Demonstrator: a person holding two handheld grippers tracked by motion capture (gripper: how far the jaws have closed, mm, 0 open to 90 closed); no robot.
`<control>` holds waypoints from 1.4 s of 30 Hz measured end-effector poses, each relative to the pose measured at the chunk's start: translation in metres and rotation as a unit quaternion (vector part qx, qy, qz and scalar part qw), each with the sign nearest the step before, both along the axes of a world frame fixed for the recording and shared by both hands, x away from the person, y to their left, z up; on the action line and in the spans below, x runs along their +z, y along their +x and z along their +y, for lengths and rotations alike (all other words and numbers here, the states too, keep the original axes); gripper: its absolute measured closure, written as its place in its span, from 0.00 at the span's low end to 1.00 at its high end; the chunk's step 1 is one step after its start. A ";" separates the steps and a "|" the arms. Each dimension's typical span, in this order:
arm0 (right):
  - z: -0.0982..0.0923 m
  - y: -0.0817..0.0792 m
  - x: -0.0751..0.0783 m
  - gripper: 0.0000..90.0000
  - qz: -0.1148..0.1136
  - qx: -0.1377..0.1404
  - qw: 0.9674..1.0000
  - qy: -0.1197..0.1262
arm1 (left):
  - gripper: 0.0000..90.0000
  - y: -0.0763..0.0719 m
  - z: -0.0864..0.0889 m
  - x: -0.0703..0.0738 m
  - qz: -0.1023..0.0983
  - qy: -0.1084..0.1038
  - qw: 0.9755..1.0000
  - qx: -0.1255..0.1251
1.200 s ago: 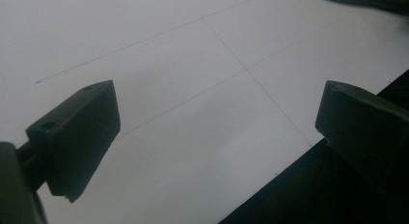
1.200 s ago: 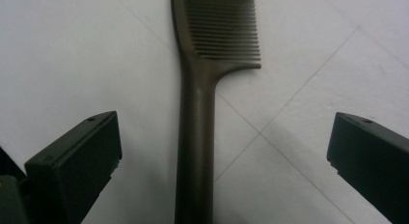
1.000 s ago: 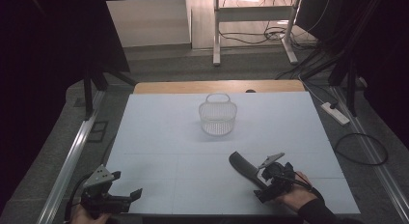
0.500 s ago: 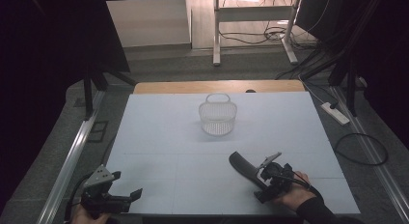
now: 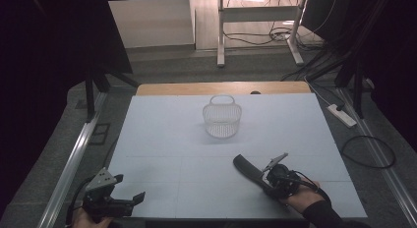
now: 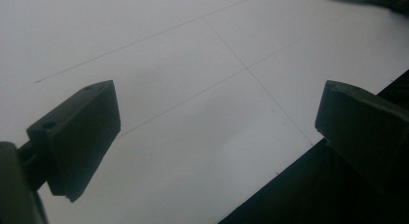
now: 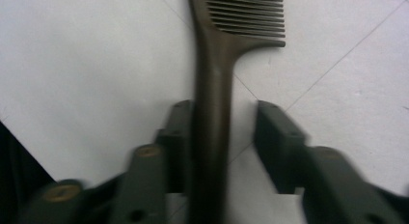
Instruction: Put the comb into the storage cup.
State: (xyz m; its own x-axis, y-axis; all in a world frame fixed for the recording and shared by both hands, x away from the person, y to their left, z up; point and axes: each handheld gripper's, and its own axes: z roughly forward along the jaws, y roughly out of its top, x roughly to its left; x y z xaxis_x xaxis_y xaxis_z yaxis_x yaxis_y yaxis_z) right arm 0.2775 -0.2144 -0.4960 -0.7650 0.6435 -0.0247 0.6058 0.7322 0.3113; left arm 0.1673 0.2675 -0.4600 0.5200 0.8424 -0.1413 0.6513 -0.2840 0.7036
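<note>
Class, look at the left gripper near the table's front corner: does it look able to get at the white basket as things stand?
Probably yes. The left gripper is open and holds nothing, and bare table lies between it and the white basket. The comb and the right gripper sit off to the other side, out of the path.

One white wire basket [image 5: 222, 116], one dark comb [image 7: 226, 64], and two claws on the table [image 5: 162, 139].
</note>
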 end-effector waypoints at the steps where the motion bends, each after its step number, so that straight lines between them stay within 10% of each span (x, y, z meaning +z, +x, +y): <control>1: 0.000 0.000 0.000 0.77 0.000 0.000 1.000 0.000 | 0.03 0.000 0.000 0.000 0.000 0.000 1.000 0.000; 22: -0.003 -0.003 0.008 0.81 -0.025 0.002 0.999 0.021 | 0.03 0.002 0.000 0.000 0.008 0.000 1.000 -0.003; 42: -0.010 -0.010 0.030 0.81 -0.094 0.014 0.993 0.073 | 0.00 0.019 -0.008 0.011 -0.004 -0.057 0.997 -0.052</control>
State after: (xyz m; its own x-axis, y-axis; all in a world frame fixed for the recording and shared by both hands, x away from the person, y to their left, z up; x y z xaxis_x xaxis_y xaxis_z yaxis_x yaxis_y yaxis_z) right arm 0.2676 -0.2247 -0.4657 -0.7731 0.6295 -0.0777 0.5068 0.6867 0.5211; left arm 0.1863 0.2594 -0.4485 0.6057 0.7622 -0.2282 0.6161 -0.2678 0.7408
